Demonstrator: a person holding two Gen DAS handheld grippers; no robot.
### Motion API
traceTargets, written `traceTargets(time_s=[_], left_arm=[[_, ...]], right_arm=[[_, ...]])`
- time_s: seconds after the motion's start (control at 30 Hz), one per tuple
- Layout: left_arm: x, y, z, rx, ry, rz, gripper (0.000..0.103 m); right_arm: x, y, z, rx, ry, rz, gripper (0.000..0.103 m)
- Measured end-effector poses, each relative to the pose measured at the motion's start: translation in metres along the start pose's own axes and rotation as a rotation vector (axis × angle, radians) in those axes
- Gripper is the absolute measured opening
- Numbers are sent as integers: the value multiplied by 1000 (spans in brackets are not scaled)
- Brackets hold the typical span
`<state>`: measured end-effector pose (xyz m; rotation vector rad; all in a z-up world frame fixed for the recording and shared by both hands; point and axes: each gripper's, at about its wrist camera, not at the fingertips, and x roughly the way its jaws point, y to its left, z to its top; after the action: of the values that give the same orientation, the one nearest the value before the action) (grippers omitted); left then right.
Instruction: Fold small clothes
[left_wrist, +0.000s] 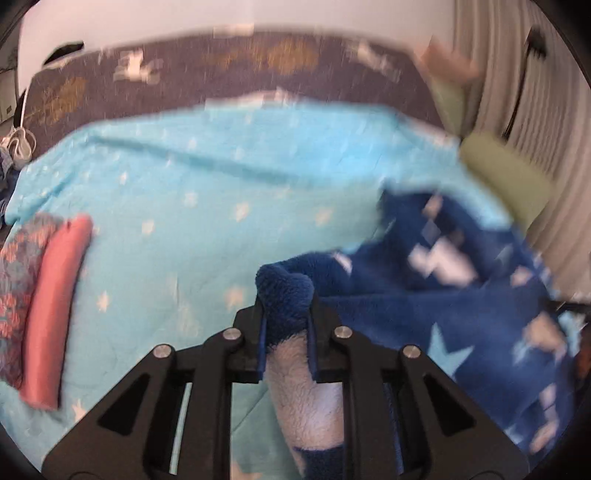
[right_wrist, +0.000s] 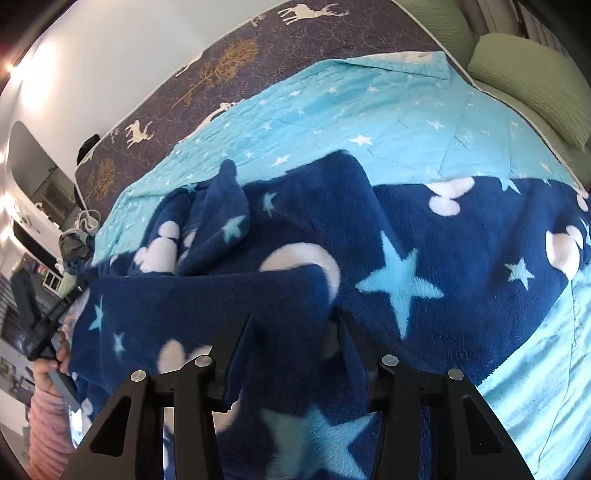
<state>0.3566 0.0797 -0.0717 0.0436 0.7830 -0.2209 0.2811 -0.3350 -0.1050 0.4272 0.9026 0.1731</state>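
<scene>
The navy fleece garment (right_wrist: 388, 258), printed with stars, moons and white mouse-head shapes, lies spread and partly bunched on the light blue star quilt (right_wrist: 369, 110) that covers the bed, with green pillows (right_wrist: 528, 74) at the far corner. The left gripper (left_wrist: 286, 314) is clenched on a bunched corner of the fleece, navy pile bulging above its fingers and pale pile trailing below between them. The right gripper (right_wrist: 293, 325) has fleece between its fingers, which stand partly apart; the cloth fills the gap, but whether the pads press on it cannot be told from this view. At the left edge of the right wrist view a hand (right_wrist: 51, 365) in a pink sleeve holds the other tool. Judgement: the fold is at the gathering stage, both near corners being taken up. The next move calls for a confirmed right-hand grip, then both corners lifted together and carried across evenly, so the bunched section near the far edge flattens rather than doubling under.
</scene>
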Motion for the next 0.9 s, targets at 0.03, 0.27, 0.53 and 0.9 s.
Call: traceTargets(time_s=[0.03,0.27,0.53,0.9], left_arm=[[9,0,-6,9,32,2,20],[-9,5,-9,-29,32,-19,43],[-44,-10,-5,-43,12,-61,52],[13,-27,-31,-90,221,-170,52]], right_arm=[[2,-2,-2,5,2,-2,47],[-12,4,-7,-40,-18,-56,47],[-59,35,-34,-184,-143,-182,42],[-16,32,-42,-154,20,-85,17]])
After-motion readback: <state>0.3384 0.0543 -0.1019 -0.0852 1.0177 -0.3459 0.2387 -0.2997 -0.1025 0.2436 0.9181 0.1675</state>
